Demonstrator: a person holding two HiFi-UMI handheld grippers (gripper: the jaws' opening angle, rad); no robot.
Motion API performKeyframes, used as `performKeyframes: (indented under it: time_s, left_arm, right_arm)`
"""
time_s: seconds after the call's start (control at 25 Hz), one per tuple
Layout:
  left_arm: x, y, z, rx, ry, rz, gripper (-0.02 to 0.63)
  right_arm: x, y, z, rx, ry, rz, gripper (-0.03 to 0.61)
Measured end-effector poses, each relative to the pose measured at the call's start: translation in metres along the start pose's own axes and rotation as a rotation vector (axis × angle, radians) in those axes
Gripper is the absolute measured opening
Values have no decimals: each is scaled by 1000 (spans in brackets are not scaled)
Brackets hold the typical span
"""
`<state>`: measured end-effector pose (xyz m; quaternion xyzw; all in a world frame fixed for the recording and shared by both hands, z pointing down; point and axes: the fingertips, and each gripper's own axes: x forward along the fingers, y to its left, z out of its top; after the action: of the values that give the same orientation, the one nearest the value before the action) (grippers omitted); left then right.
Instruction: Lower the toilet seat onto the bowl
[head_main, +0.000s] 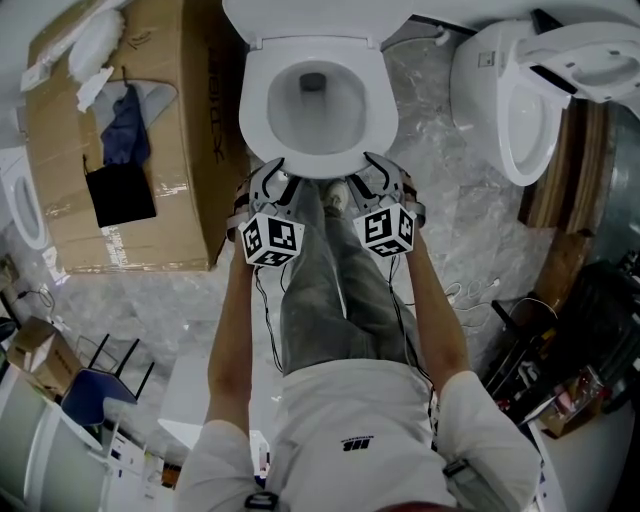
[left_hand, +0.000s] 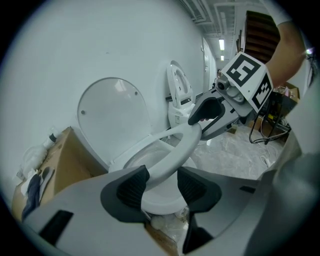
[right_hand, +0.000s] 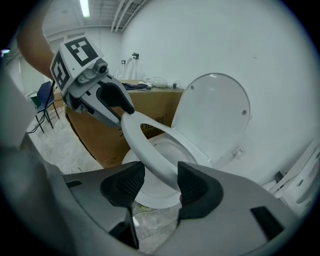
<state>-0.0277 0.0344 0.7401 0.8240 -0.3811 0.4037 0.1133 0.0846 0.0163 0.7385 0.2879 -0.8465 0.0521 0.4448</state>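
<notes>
The white toilet seat (head_main: 376, 118) is hinged at the back and tilted a little above the bowl (head_main: 313, 110); the lid (head_main: 310, 18) stands up behind. Both grippers are at the seat's front edge. My left gripper (head_main: 274, 176) has the front rim (left_hand: 175, 150) running between its pads, with a gap on one side. My right gripper (head_main: 379, 171) likewise straddles the rim (right_hand: 150, 150) without pinching it. Each gripper view shows the other gripper's dark fingers (left_hand: 210, 116) (right_hand: 114, 102) on the seat's far side. The raised lid (left_hand: 112, 115) (right_hand: 215, 115) rests against the wall.
A big cardboard box (head_main: 130, 140) with cloth on it stands left of the toilet. A second toilet (head_main: 520, 100) is at the right. The person's legs (head_main: 330, 285) stand just in front of the bowl. A blue chair (head_main: 90, 395) and cables (head_main: 470, 295) are on the floor.
</notes>
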Motion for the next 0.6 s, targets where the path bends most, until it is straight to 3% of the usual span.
performKeyframes:
  time_s: [0.6]
  left_arm:
    - [23, -29, -45, 36, 56, -15, 216]
  right_arm:
    - [25, 31, -42, -60, 77, 30, 222]
